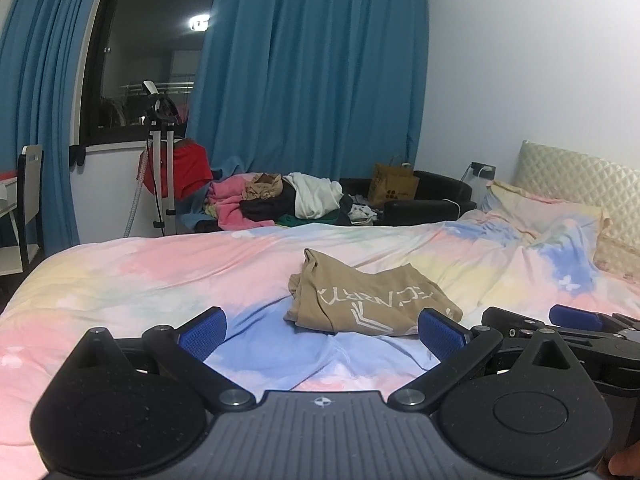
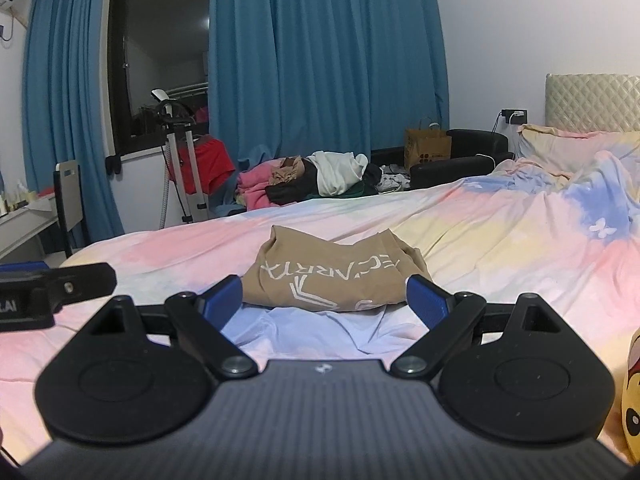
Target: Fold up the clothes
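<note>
We've got one tan shirt [image 1: 368, 300] lying folded on the bed [image 1: 160, 272], white lettering facing up, right in the middle of the pastel bedspread. Our left gripper [image 1: 324, 334] hangs low over the bedspread just short of the shirt, its two blue pads [image 1: 204, 332] spread wide and holding nothing. Off to its right we see the other tool's black frame with a blue pad.

From the right wrist view, our right gripper [image 2: 324, 300] is released too, two blue fingers [image 2: 426, 302] flared apart on either side of the shirt's near edge, not touching the cloth as far as we can tell. The shirt [image 2: 332, 276] sits just beyond them.

Past the far edge of the bed there's one heap of clothes [image 1: 280, 200]: pink, black, white and green pieces jumbled together. Beside it, one brown paper bag [image 1: 394, 188] stands against a black seat [image 1: 436, 196]. One stand with metal legs [image 1: 162, 160] is by the window, with something red [image 1: 184, 172] behind it. Two blue curtains [image 1: 312, 72] frame the dark window [image 1: 148, 40]. One pillow [image 1: 548, 208] leans at the quilted headboard [image 1: 580, 172].
</note>
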A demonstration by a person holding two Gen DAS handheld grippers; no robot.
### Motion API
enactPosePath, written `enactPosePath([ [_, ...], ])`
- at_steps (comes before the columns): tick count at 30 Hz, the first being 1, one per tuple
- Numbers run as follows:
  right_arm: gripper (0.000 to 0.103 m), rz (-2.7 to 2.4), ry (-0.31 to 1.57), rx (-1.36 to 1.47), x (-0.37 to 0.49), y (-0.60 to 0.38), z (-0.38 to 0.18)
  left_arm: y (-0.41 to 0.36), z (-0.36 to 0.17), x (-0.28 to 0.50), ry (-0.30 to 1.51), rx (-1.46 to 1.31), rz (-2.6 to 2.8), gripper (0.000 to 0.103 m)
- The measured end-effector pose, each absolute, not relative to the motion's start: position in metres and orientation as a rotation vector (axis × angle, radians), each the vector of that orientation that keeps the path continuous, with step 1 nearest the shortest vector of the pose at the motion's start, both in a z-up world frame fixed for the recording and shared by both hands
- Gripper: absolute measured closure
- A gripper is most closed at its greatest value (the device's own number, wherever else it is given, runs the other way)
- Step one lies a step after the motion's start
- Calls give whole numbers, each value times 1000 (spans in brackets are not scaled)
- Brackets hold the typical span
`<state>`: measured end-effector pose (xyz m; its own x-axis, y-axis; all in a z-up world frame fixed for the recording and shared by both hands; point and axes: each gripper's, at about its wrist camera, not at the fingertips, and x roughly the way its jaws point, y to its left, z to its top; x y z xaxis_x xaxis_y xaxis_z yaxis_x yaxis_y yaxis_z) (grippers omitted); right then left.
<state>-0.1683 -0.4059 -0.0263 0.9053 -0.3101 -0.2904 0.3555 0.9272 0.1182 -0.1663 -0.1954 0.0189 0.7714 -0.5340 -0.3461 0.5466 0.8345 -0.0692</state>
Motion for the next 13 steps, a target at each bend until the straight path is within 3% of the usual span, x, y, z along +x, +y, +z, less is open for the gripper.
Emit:
enactPosePath([
  [13, 12, -344, 276, 162, -169, -403, -28, -192, 20, -168, 361, 37, -587, 0],
])
